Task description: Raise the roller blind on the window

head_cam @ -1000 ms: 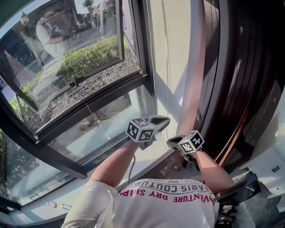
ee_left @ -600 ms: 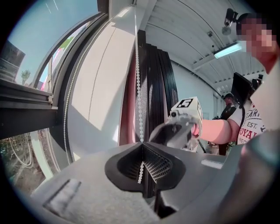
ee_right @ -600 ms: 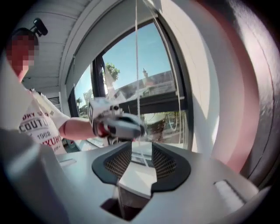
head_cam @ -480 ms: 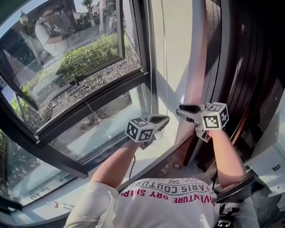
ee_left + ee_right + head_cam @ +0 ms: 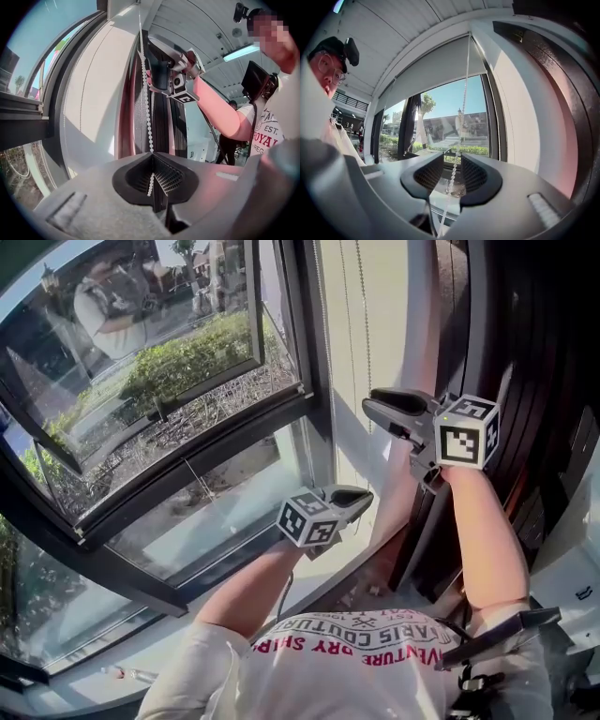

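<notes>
- The window [image 5: 141,427] stood to the left of the bead chain [image 5: 364,343]. Its dark frame and the shrubs [image 5: 187,357] outside looked the same as a second earlier.
- The roller blind [image 5: 436,70] showed in the right gripper view. It covered the upper part of the glass left of the bead chain, with sky and buildings showing under its lower edge.
- The left gripper [image 5: 356,495] sat low on the bead chain, jaws pressed together on the beads. It had barely shifted from a second before, only a touch rightward.
- The bead chain ran up the pale wall [image 5: 394,296] from the left gripper's pinch to the other gripper above it.
- The right gripper [image 5: 380,407] was now the higher of the two on the bead chain. A second earlier it had hung lower than the left gripper, just right of the chain. Half a second earlier it had climbed to just above the left gripper's level. Its jaws stood apart, and the chain hung in the gap between them, not pinched.
- The dark wooden panelling [image 5: 525,352] filled the space right of the bead chain, unchanged.
</notes>
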